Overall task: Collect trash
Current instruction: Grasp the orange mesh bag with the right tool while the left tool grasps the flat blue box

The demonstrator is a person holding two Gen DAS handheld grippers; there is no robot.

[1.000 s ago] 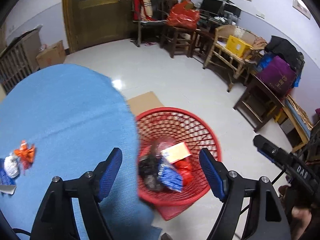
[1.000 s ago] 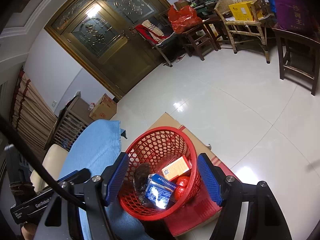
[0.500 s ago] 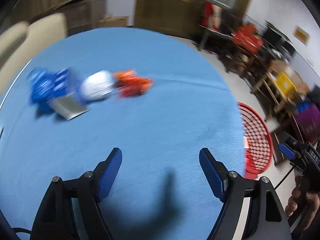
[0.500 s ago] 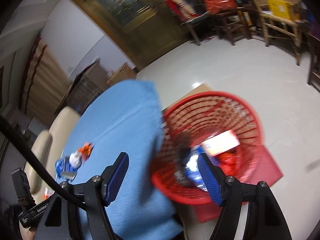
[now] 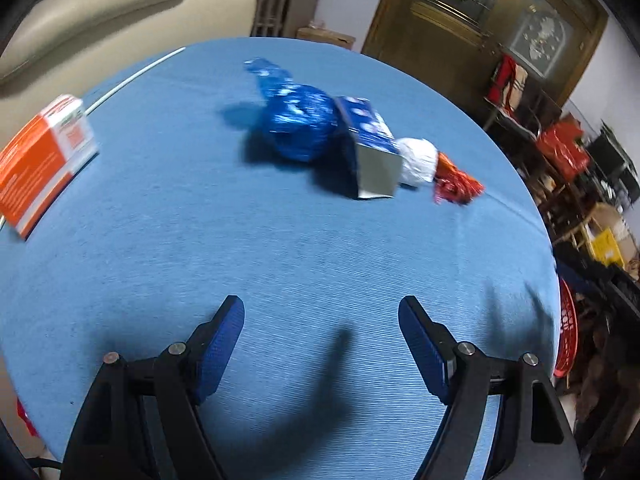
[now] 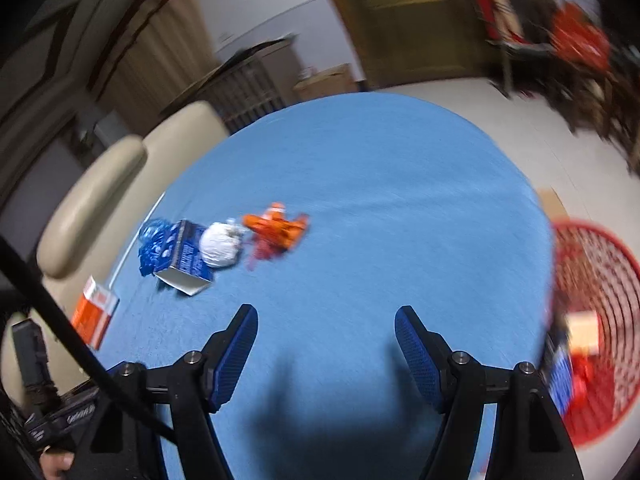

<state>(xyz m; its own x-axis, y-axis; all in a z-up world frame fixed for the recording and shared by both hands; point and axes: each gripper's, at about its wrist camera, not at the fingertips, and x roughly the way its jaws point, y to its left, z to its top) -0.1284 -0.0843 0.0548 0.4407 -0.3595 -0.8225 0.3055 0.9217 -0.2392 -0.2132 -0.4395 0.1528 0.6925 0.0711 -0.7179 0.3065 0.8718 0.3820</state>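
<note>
A row of trash lies on the round blue table: a crumpled blue foil wrapper, a blue carton, a white paper ball and an orange wrapper. An orange-and-white box lies at the left edge. The same items show in the right wrist view: blue foil wrapper, carton, white ball, orange wrapper, orange box. My left gripper is open and empty above the table, short of the trash. My right gripper is open and empty too.
A red mesh basket with trash inside stands on the floor right of the table; its rim also shows in the left wrist view. A beige sofa sits behind the table. Chairs and clutter line the far right wall.
Both grippers have swung left from over the red basket to over the blue table. The trash pile is now nearer and ahead of the left gripper. Both stay open and empty.
</note>
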